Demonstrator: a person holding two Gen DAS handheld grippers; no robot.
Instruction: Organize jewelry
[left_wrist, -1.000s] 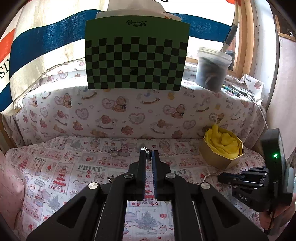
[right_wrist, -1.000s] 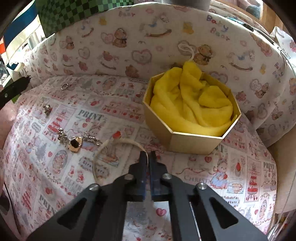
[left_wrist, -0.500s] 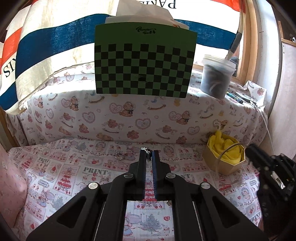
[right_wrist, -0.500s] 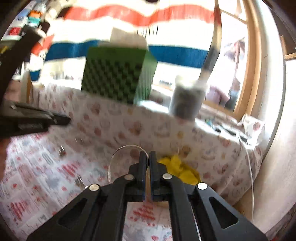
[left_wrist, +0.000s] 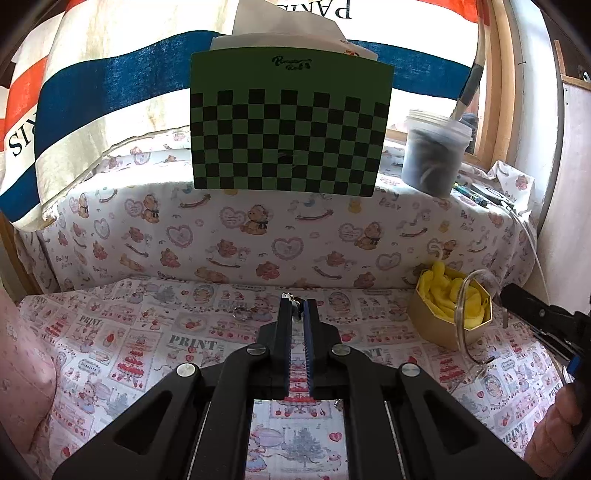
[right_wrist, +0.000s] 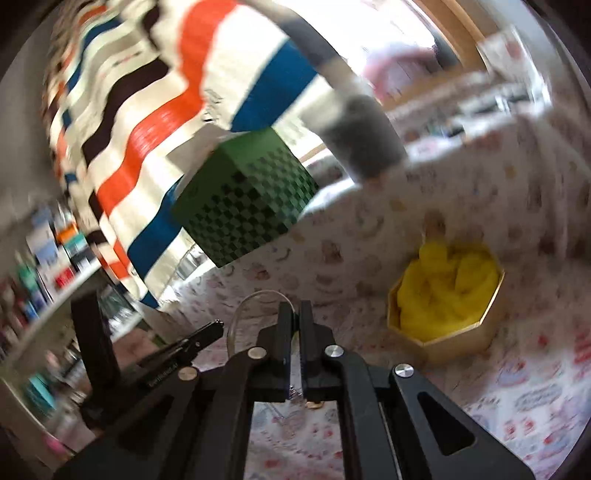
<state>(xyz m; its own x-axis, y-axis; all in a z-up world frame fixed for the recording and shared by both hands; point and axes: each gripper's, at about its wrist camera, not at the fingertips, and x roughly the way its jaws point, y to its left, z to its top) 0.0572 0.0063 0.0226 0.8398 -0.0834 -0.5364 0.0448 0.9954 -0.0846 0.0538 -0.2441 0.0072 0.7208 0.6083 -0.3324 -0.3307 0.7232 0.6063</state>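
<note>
Comparing with one second ago: the right claw (right_wrist: 294, 308) then pointed down at the printed surface (left_wrist: 122, 332), with the clear bangle (left_wrist: 466, 317) lying flat there just before its tips. Now the bangle is clamped at those tips and lifted off the surface; in the left wrist view it hangs as a clear loop in front of the gold box (left_wrist: 436, 326), at far right. The right wrist view has swung upward and rolled, so the striped cloth (right_wrist: 155, 110) and green checkered box (right_wrist: 245, 199) sit tilted and blurred. The right claw itself has moved from the lower right edge of the left view to the right edge, higher up.

Left claw (left_wrist: 295, 306): fingers together, a small metallic piece pinched at the tips; which piece, cannot tell. Its view is nearly unchanged, only pulled back slightly.

A small ring (left_wrist: 242, 314) lies on the surface just left of the left claw tips, as before. The gold box holds crumpled yellow cloth (right_wrist: 443, 291). The pendant chain seen a second ago shows now only as a gold glint under the right claw, near edge.

Writing: "PRINT" repeated on the surface cloth; "Baby Bear" on the bear-patterned cover (left_wrist: 288, 236) behind; mirrored "PAR" and "SIX"-like letters on the striped cloth; a script logo on the green box, not legible. A lidded tub (left_wrist: 432, 151) stands far right.
</note>
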